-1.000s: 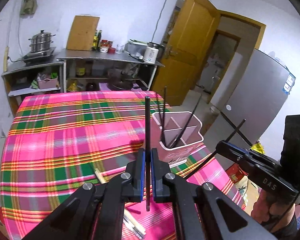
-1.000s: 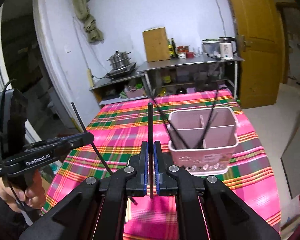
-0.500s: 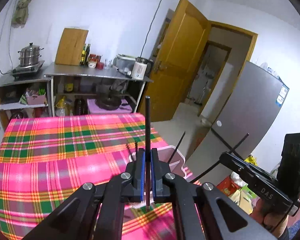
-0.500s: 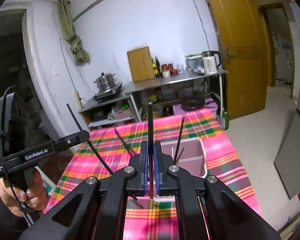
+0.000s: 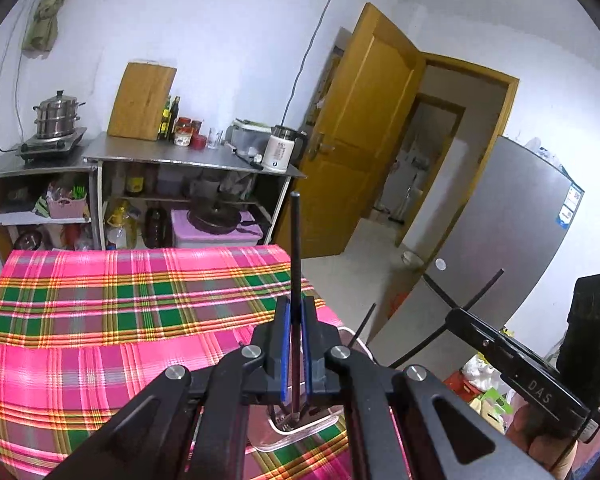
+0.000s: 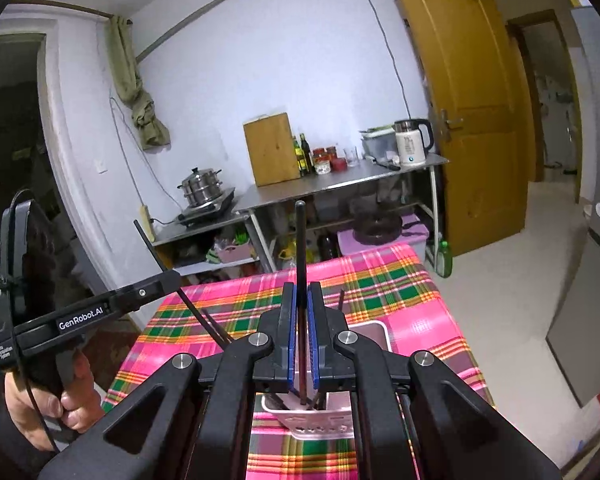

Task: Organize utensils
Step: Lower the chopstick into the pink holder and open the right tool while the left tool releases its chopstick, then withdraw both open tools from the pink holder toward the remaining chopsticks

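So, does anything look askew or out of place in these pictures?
Nothing looks damaged or spilled. Each gripper, left and right, holds one black chopstick upright over the pink utensil holder. The chopsticks already inside lean at different angles.

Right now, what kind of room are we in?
Most likely a home kitchen: a steamer pot on a hob, a kettle on a steel counter, and a fridge by the door.

pink holder (image 5: 300, 434) — mostly hidden behind tongs | chopstick (image 6: 301, 376) lower tip — hidden inside holder
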